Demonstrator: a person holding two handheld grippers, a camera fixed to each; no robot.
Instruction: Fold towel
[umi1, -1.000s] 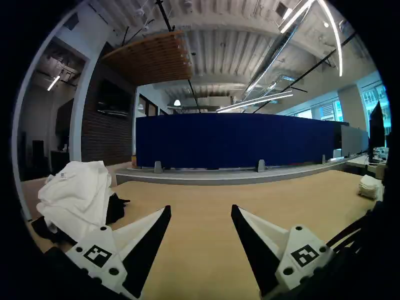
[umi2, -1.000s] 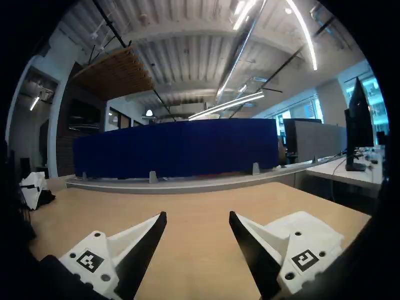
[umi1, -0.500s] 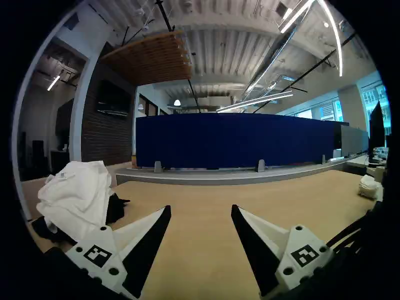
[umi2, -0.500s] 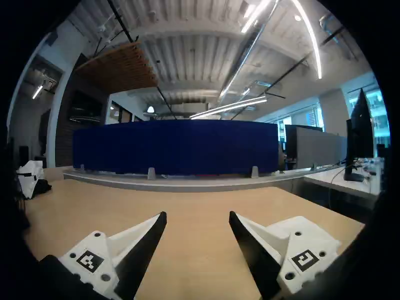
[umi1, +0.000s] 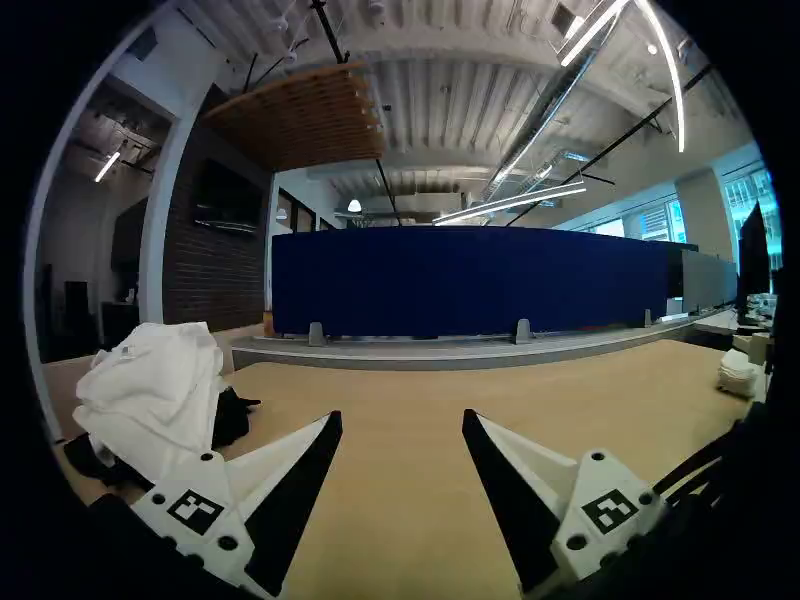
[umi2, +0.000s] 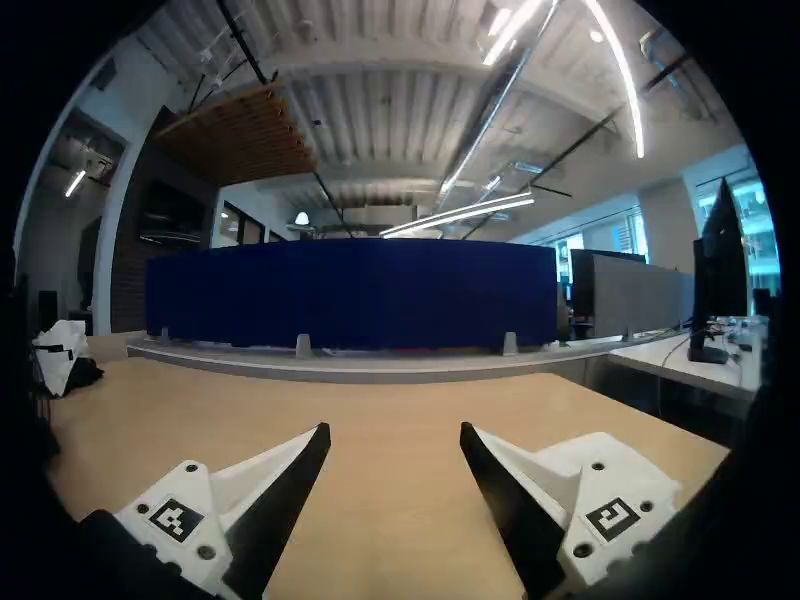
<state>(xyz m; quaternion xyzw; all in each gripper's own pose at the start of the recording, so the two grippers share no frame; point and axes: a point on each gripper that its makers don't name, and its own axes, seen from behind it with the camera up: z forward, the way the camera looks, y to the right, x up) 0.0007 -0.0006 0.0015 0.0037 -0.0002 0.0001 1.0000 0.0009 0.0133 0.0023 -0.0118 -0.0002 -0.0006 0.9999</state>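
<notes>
Fingers of left gripper (umi1: 401, 414) and right gripper (umi2: 395, 427) spread over smooth wooden table (umi1: 450, 390), rumpled white towel (umi1: 150, 390) nearby.

Office: desk partition (umi1: 470, 282), monitor (umi2: 718, 262)

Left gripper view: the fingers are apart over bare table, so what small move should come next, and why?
Probably swing the left gripper toward the crumpled white towel lying to its left on the wooden table. Its fingers stand open and hold nothing, the right gripper is open too, and the towel is unfolded and apart from both.
</notes>
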